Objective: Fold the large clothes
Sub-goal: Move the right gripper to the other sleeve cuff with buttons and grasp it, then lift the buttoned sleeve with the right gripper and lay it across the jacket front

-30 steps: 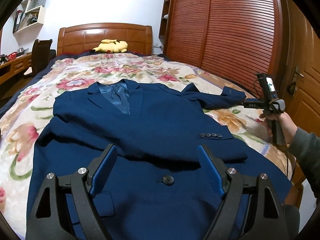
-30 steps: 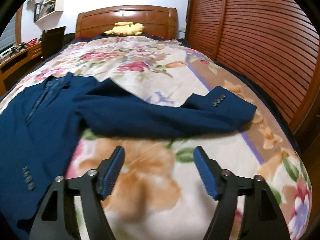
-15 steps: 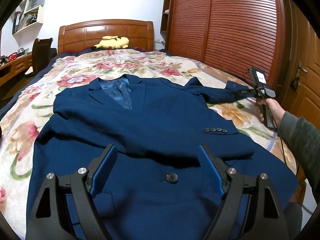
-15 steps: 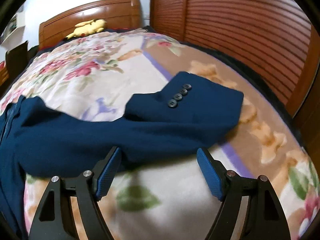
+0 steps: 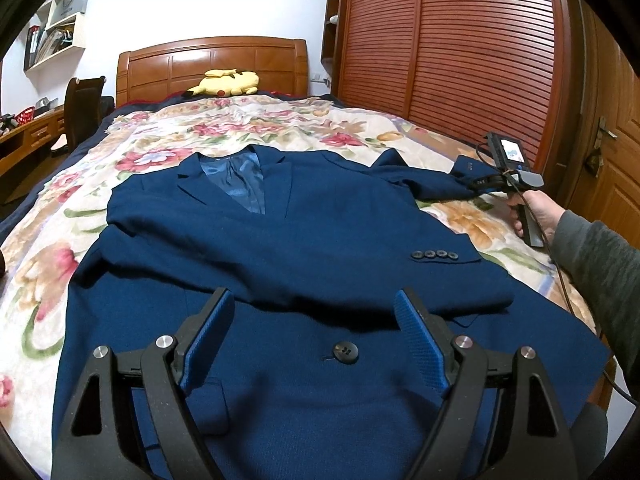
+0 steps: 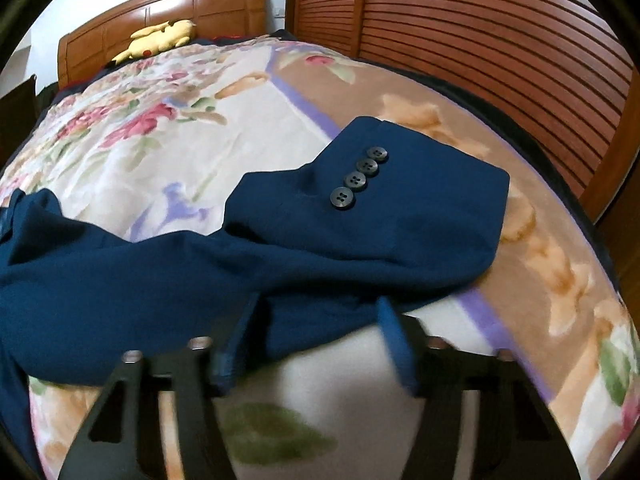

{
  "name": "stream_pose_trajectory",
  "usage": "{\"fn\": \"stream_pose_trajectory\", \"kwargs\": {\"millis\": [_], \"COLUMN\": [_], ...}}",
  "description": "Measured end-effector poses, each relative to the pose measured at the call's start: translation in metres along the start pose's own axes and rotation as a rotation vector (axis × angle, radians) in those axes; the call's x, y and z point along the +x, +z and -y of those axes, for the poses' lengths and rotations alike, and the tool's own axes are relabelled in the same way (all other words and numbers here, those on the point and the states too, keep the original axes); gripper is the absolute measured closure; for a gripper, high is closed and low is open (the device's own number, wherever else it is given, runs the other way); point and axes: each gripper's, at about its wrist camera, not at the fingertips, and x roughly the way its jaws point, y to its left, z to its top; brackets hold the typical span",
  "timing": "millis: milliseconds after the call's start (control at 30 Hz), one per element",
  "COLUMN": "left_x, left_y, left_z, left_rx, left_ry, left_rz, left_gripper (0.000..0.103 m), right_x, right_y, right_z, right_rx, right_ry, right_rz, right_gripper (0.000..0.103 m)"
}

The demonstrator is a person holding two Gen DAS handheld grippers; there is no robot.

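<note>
A navy blue suit jacket point(image 5: 304, 248) lies face up on the floral bedspread point(image 5: 80, 208) of a bed with a wooden headboard point(image 5: 212, 64), its collar toward the headboard and its hem toward the camera. One sleeve point(image 5: 360, 264) is folded across the chest, its four cuff buttons point(image 5: 434, 255) lying near the jacket's right edge as seen in the left wrist view. The other sleeve point(image 6: 360, 232) stretches out sideways over the bedspread toward the louvred wardrobe doors point(image 6: 500, 40), its cuff flat with a row of four dark buttons point(image 6: 360, 180). The left gripper point(image 5: 314, 332) hovers over the lower front of the jacket, above a single front button point(image 5: 345, 353), with its blue pads wide apart and nothing between them. The right gripper point(image 6: 316, 332) is at the near edge of the outstretched sleeve, and its jaws have just been closing with the sleeve's fabric between them; the fingers point(image 6: 394, 340) are blurred, so I cannot tell whether the pads already press on the cloth. In the left wrist view a hand point(image 5: 536, 212) in a grey sleeve holds that gripper at the sleeve's end. A yellow plush toy point(image 5: 226, 83) lies against the headboard.
</note>
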Motion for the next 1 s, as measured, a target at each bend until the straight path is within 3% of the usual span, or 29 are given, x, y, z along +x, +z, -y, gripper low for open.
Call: {"fn": "stream_pose_trajectory", "kwargs": {"millis": [100,167,333,667,1000], "left_x": [0.000,0.000,0.000,-0.008,-0.017], "left_y": [0.000,0.000,0.001,0.001,-0.002], "left_z": [0.000,0.000,-0.002,-0.007,-0.016], "left_rx": [0.000,-0.001,-0.010,-0.028,-0.032], "left_ry": [0.003,0.005,0.006,0.006,0.026], "left_rz": [0.002,0.002,0.008,0.041,0.056], "left_gripper": [0.020,0.020,0.020,0.020,0.020], "right_x": [-0.002,-0.008,-0.040,-0.160,-0.252], "right_y": [-0.001,-0.003,-0.005,0.002,-0.023], "right_z": [-0.005,-0.010,-0.014,-0.036,-0.078], "right_rx": [-0.048,-0.087,-0.116,-0.231,-0.340], "right_ry": [0.023,0.018,0.029,0.081,0.136], "right_rz": [-0.010,-0.001,0.075,0.281,0.417], "right_gripper": [0.087,0.092,0.093,0.094,0.094]}}
